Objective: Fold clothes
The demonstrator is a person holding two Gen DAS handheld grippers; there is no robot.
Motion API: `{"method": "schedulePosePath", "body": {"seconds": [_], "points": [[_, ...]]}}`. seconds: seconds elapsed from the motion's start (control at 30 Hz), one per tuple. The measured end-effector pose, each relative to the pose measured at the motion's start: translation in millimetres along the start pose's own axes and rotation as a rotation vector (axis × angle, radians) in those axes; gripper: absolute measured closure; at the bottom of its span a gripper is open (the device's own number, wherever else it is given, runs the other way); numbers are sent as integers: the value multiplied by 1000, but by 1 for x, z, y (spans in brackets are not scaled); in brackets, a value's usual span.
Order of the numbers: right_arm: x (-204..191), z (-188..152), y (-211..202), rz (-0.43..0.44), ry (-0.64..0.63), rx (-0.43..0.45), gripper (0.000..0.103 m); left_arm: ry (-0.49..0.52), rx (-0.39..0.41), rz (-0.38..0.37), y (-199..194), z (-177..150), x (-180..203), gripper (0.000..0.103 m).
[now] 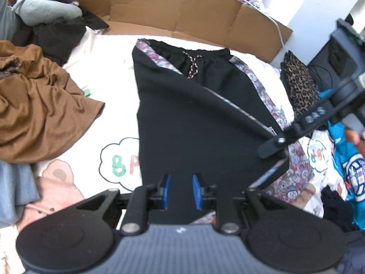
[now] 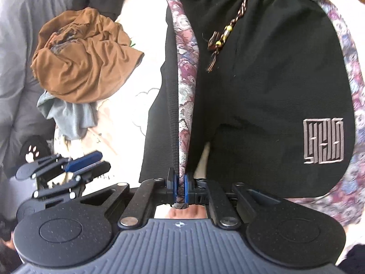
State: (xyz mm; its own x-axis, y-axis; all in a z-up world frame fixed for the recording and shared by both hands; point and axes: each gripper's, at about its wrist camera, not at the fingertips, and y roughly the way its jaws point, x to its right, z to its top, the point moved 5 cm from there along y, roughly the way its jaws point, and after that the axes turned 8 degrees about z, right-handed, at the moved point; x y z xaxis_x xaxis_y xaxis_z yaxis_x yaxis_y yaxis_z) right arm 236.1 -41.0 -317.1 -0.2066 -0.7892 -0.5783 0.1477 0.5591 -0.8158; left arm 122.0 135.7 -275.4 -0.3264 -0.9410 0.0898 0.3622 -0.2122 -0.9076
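Right claw (image 2: 180,190) clenched on the patterned side stripe (image 2: 186,86) at the hem of the black shorts (image 2: 262,86), waistband toward frame top, long axis straight away. Left claw (image 1: 181,191) released, hovering at lower centre over the folded-over leg.

Your shorts (image 2: 262,86) are black with purple-and-blue floral side stripes (image 2: 186,73), a brown braided drawstring (image 2: 230,26) with yellow beads, and a grey maze-like logo (image 2: 324,140). Rust-brown garment (image 1: 43,105) sits crumpled on the cream cartoon-print sheet (image 1: 114,105). Leopard-print piece (image 1: 298,84) too. Your tongs have blue pads (image 1: 196,191).
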Motion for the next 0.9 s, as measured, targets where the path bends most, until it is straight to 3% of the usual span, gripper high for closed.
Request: {"method": "schedulePosePath", "body": {"seconds": [0.17,0.4,0.7,0.9], "points": [[24,-11,-37,18,-30,64,99,-12,-28,42,3,1,6,77],[74,-30,-60,61,23,171,99,-29,-56,38,26,-1,20,77],[126,-54,-51,94,92,246,99,-32,-111,20,65,-20,37,75],[166,-70,-40,25,141,252,99,-66,-145,-3,91,-40,37,74]]}}
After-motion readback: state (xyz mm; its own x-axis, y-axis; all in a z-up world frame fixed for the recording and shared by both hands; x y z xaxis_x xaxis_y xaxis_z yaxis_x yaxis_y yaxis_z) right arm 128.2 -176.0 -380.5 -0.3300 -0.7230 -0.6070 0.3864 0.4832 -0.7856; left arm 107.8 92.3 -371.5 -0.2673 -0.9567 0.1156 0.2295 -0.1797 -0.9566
